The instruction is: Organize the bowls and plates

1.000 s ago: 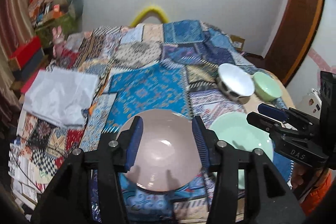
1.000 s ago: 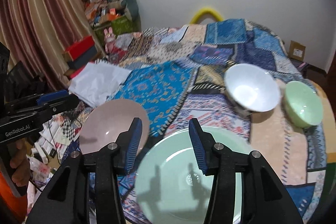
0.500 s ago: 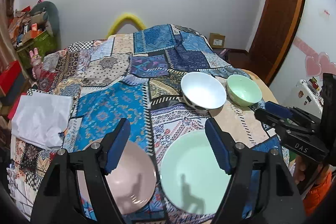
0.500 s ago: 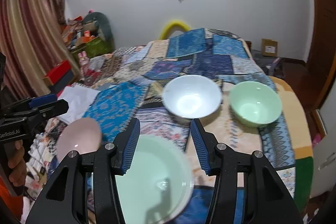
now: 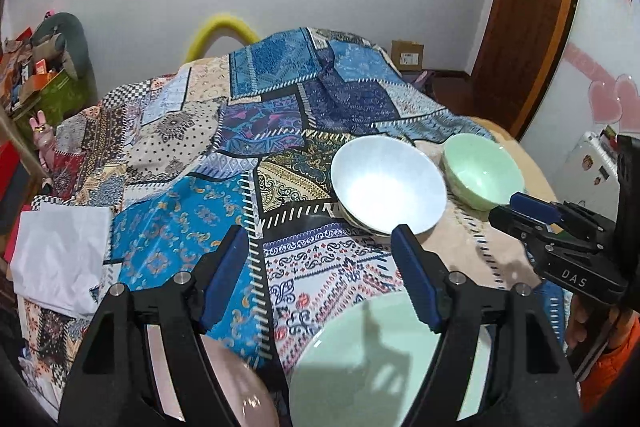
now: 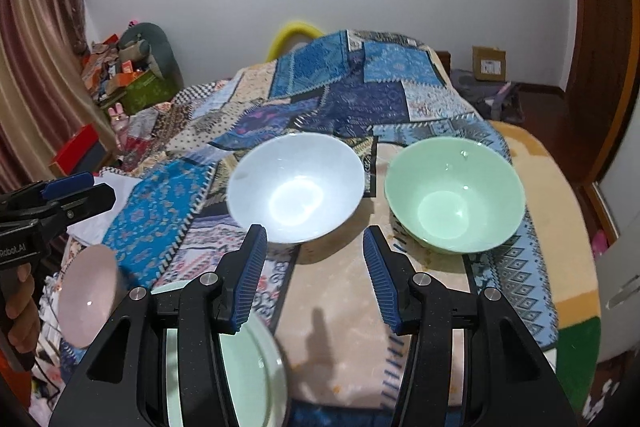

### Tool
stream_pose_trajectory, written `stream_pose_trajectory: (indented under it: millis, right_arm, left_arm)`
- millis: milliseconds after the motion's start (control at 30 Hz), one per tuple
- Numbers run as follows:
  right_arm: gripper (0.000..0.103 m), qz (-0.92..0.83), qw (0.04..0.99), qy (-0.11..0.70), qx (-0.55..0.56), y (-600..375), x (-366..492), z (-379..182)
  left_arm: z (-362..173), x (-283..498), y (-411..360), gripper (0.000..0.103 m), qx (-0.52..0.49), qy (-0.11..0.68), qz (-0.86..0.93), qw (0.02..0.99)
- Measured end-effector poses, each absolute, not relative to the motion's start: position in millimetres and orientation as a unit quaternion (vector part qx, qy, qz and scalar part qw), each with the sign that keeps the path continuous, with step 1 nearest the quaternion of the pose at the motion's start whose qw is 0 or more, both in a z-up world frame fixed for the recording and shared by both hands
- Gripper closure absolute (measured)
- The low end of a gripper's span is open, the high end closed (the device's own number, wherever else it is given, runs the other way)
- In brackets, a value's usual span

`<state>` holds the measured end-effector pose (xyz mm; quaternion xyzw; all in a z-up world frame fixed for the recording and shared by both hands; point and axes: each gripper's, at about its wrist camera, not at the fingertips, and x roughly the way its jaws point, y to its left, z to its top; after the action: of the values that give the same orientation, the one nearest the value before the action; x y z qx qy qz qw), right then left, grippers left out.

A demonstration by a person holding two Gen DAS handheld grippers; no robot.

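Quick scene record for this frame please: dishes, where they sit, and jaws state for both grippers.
surface: patchwork cloth
bowls: white bowl and green bowl, side by side, apart
plates: green plate and pink plate, nearer the camera
left gripper: jaws open, just widened, nothing between
right gripper: jaws open, nothing held

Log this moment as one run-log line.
left gripper: open, empty | right gripper: open, empty | white bowl, green bowl: apart | green plate, pink plate: untouched

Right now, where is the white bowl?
The white bowl sits on the patchwork cloth, just left of the green bowl in the right wrist view, beyond the right gripper.
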<state>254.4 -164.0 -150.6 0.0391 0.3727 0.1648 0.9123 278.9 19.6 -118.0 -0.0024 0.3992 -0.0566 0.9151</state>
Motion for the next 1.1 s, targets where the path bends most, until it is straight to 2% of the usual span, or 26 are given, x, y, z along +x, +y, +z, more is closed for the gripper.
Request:
stream_pose_trajectory:
  millis: [167, 400, 933, 1100]
  right_arm:
    - [0.057, 0.163, 0.905, 0.391, 0.043, -161.5, 277.3, -169.8]
    - [0.069, 0.169, 0.893, 0.414, 0.043, -154.7, 301.1, -191.4]
    - [0.070, 0.170, 0.882, 0.439, 0.027, -138.3, 328.6, -213.0]
    - [0.077, 0.182, 0.878, 0.443, 0.005, -127.1, 335.3, -219.8]
  left_arm:
    - [-142.1, 307.4, 19.4, 0.030, -0.005, 0.421, -0.061, 0.905]
    - [-163.9, 334.2, 19.0, 0.031, -0.008, 0.438, -0.065, 0.897]
    - [-188.1, 360.0, 13.5, 0.031, -0.003, 0.457, -0.071, 0.886]
    - [-190.8, 364.0, 14.6, 0.031, -0.006, 0.461, -0.069, 0.885]
